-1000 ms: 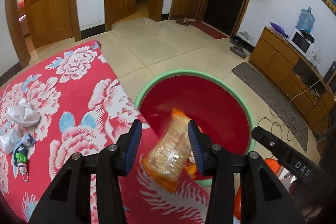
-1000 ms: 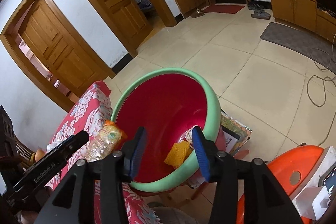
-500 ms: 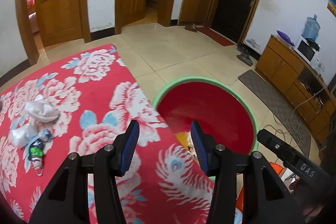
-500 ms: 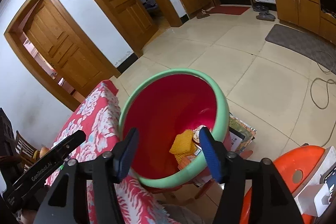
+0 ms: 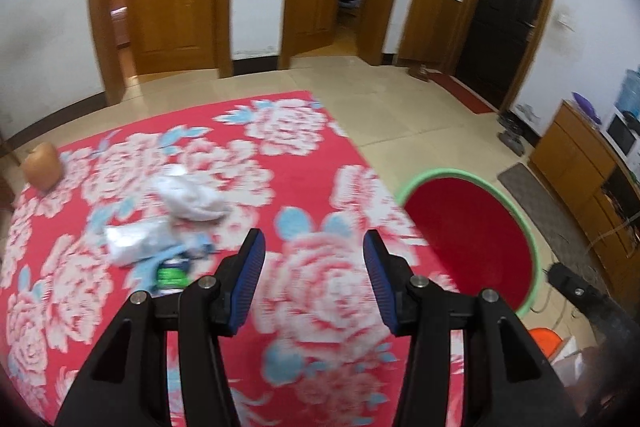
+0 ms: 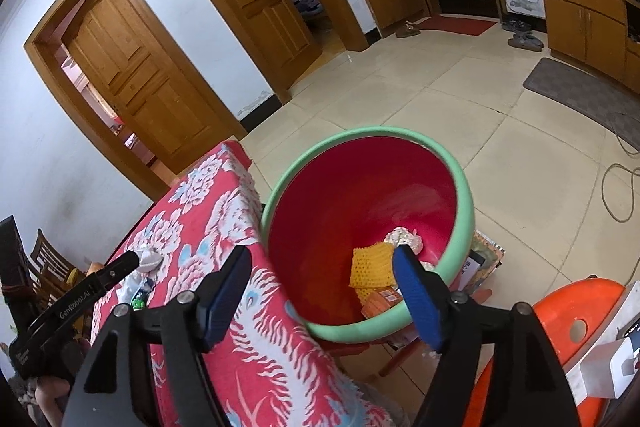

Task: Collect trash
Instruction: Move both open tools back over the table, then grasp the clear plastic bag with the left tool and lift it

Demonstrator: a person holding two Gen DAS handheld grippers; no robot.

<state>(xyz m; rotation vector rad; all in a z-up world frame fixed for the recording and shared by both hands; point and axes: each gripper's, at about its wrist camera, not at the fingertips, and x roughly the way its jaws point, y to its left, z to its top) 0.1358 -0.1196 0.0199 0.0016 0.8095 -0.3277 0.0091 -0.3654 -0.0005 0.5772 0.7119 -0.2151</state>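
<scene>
The left tool (image 5: 313,255) hangs over the red flowered surface (image 5: 320,299), jaws parted to a middling gap with nothing between them. Ahead of it and to its left lies the remaining trash: a crumpled white wad (image 5: 191,199), a clear wrapper (image 5: 134,241) just beside it, and a small green-labelled packet (image 5: 172,273) close to the left finger. Farther off to the left, near the surface's far corner, sits a round orange-brown thing (image 5: 40,167), too blurred to name. To the tool's right, past the edge of the surface, stands the bin (image 5: 534,247), red inside with a green rim.

The right tool (image 6: 322,269) is wide and empty; its jaws have just been opening. It points down over the near rim of the bin (image 6: 466,203), its left finger above the surface's edge (image 6: 224,227) and its right finger over the bin's mouth. Inside the bin, between the fingers and slightly right, lie a yellow knitted piece (image 6: 372,265), a crumpled pale wad (image 6: 404,237) and an orange box (image 6: 380,301). The left tool's black body shows at the far left of this view, with the white wad (image 6: 149,257) just beyond its tip. An orange stool (image 6: 576,315) stands to the right.
</scene>
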